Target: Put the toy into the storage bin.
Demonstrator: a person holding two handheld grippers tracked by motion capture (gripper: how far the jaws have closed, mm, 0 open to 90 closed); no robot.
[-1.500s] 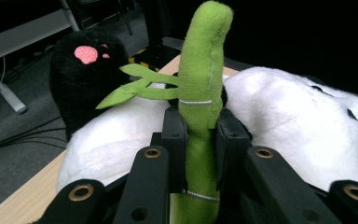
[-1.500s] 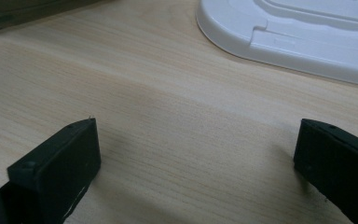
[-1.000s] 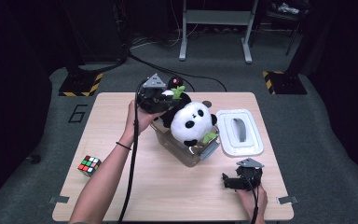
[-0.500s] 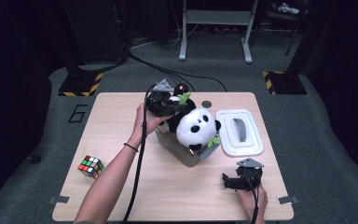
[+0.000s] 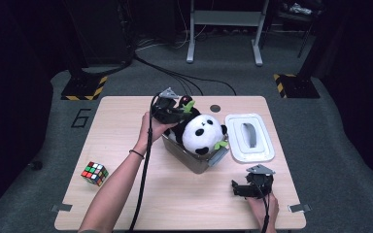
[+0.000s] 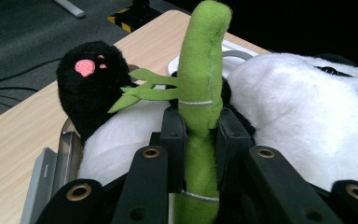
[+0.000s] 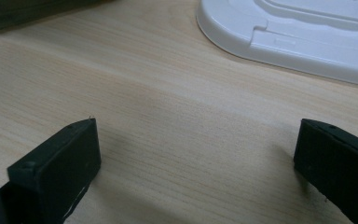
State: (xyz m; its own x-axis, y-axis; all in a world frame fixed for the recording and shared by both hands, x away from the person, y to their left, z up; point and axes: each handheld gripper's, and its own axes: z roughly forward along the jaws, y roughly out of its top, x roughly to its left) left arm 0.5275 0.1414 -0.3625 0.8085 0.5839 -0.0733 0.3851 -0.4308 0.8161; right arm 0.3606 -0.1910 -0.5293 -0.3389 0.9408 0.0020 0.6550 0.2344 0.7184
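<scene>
A black-and-white panda plush [image 5: 203, 133] lies in a clear plastic container [image 5: 201, 164] at the table's middle. My left gripper [image 5: 177, 112] is at the plush's far-left side, shut on its green bamboo stalk [image 6: 200, 84], which stands up between the jaws. In the left gripper view the gripper [image 6: 200, 144] has a black paw with a pink pad [image 6: 91, 79] to the left and the white body [image 6: 298, 116] to the right. My right gripper [image 5: 238, 189] rests low near the front right edge, open with nothing in it; its jaws [image 7: 200, 154] stand wide apart over bare wood.
A white lid [image 5: 249, 137] lies flat just right of the container, and its edge [image 7: 298, 32] shows ahead of the right gripper. A Rubik's cube [image 5: 94, 173] sits at the front left. A black cable trails along the left forearm.
My left gripper has moved right and lower with the bamboo in it, and the panda has sunk a little into the container. The right gripper has stayed put.
</scene>
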